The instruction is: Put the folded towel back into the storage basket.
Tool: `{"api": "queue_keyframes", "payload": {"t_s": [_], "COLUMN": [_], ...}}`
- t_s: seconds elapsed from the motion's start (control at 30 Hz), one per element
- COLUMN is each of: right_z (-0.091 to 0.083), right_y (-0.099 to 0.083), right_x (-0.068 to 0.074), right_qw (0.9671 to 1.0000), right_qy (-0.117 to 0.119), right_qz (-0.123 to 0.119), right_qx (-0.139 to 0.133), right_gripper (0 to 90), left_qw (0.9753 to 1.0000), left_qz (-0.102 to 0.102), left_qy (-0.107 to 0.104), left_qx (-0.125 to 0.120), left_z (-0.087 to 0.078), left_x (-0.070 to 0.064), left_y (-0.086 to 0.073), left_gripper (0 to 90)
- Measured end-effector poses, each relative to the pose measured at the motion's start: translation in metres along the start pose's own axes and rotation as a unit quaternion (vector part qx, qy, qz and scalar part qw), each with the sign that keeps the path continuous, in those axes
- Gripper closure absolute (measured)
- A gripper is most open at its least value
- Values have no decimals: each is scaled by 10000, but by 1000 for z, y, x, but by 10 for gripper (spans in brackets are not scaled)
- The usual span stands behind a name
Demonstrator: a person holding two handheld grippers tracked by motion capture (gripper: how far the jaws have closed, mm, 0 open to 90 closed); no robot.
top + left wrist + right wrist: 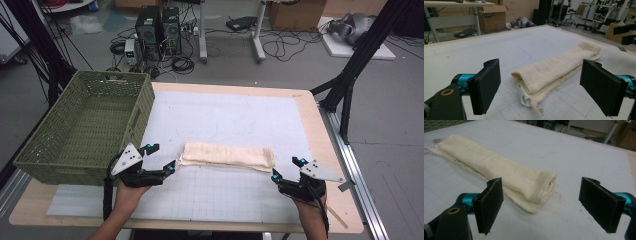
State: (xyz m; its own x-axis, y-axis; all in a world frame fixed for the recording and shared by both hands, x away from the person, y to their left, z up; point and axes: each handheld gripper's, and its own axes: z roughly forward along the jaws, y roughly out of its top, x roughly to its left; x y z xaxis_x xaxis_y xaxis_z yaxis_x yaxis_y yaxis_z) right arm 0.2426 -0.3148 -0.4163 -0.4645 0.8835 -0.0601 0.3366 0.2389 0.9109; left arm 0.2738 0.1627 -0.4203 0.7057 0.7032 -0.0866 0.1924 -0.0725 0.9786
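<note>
your folded cream towel (227, 156) lies as a long strip across the near middle of the white gridded mat (240, 117), running left to right between your two hands. your left gripper (161, 159) sits just beside the towel's left end with its jaws spread wide, holding nothing; your right gripper (289, 168) sits just off the right end, jaws spread too and empty.

the high view gives you what the others miss: the green woven basket (85, 127) standing at the mat's left edge, close behind your left gripper, and the wooden table (320, 130) showing as a border round the mat.

the left gripper view puts the towel (554, 68) between the two black pads (487, 83), a little ahead of them and not touched. here you can see a small white label (525, 98) and a loose corner hanging out of the near end, plus the stacked layers of the fold. your right gripper (627, 36) shows far off at the right edge.

the right gripper view shows the other end of the towel (499, 173): a rounded fold over a thinner layer lying flat on the mat, nearer the left pad (490, 203) than the right one, with no contact. a strip of the basket (441, 123) shows at the top left.
</note>
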Motion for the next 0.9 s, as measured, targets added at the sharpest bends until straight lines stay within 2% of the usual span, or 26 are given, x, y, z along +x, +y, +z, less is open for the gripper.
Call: {"api": "queue_keyframes", "payload": {"t_s": [0.9], "right_z": [0], "right_y": [-2], "right_x": [-2], "right_qw": [10000], "right_qy": [-8], "right_qz": [29], "right_qx": [34], "right_gripper": [186], "left_qw": [9999], "left_qz": [-13], "left_qy": [-150], "left_qx": [13], "left_z": [2], "left_x": [-3], "left_y": [1], "left_gripper": [168]}}
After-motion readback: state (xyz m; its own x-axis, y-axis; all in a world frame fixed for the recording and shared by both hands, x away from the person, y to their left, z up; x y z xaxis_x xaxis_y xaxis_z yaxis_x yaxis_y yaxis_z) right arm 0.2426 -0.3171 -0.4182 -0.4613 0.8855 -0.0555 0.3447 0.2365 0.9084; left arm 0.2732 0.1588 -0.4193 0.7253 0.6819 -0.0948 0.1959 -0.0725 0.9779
